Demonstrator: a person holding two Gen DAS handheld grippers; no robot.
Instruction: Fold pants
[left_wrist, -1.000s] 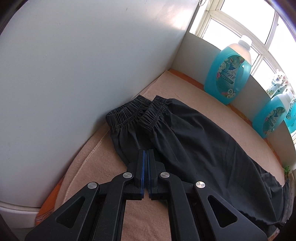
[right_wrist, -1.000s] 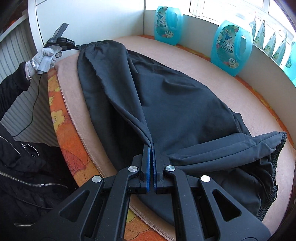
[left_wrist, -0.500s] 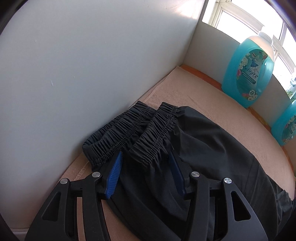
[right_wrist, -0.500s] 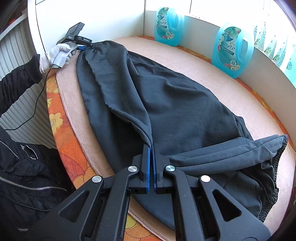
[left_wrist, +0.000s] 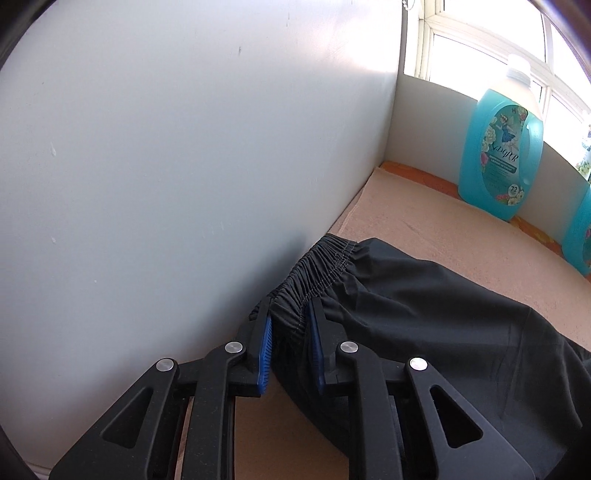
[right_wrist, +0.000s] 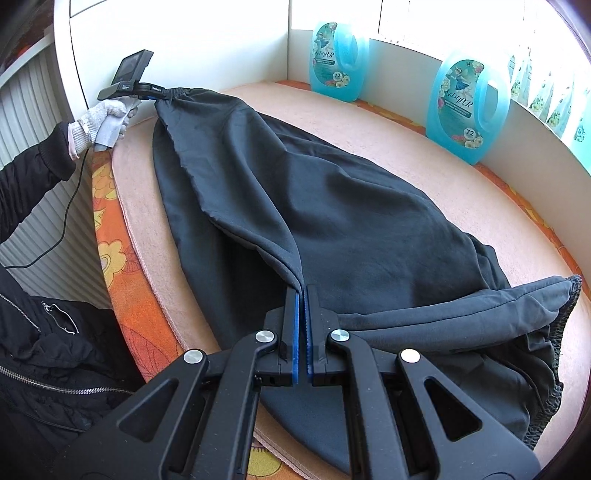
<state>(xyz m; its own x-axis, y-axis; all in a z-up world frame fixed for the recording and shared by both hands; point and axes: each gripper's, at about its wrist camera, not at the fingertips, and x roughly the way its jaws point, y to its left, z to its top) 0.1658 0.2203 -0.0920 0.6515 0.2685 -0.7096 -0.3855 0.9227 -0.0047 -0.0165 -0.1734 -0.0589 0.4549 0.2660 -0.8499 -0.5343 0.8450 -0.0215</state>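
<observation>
1. The black pants (right_wrist: 332, 206) lie along the beige pad (right_wrist: 461, 177), running from upper left to lower right of the right wrist view; already halved, leg over leg.
2. The left gripper (left_wrist: 290, 332) sits at lower centre of its view, its blue pads bracketing the gathered cuffs (left_wrist: 317, 266) beside the white wall (left_wrist: 184, 147); whether they bite yet, I cannot tell.
3. The right gripper (right_wrist: 300, 314), bottom centre, is clamped on a fabric edge near the waistband (right_wrist: 554, 354); probably to keep the cloth taut.
4. Two blue detergent bottles (right_wrist: 467, 107) stand along the upper right, clear of the cloth.
</observation>
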